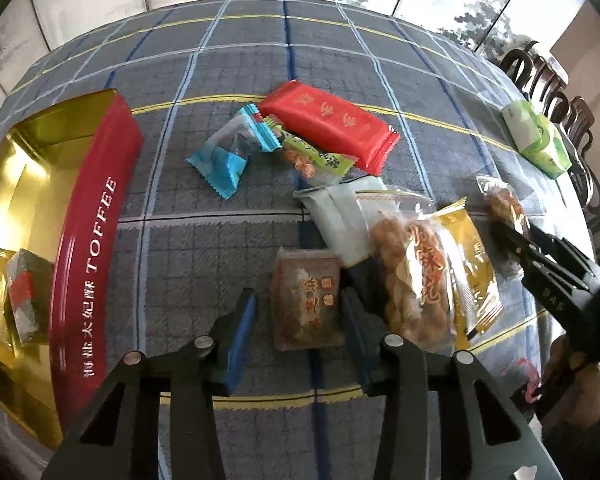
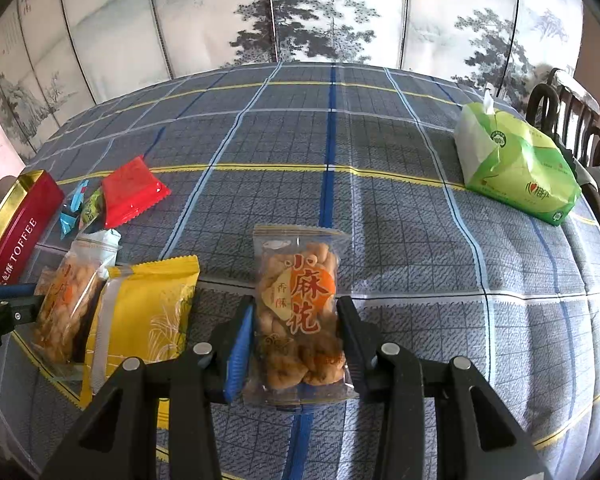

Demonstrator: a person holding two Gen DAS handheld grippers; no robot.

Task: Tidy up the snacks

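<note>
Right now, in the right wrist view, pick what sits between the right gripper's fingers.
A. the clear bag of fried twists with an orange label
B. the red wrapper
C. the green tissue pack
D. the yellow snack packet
A: the right gripper has its pads on both sides of the clear bag of fried twists, while the yellow snack packet lies apart to its left.
</note>
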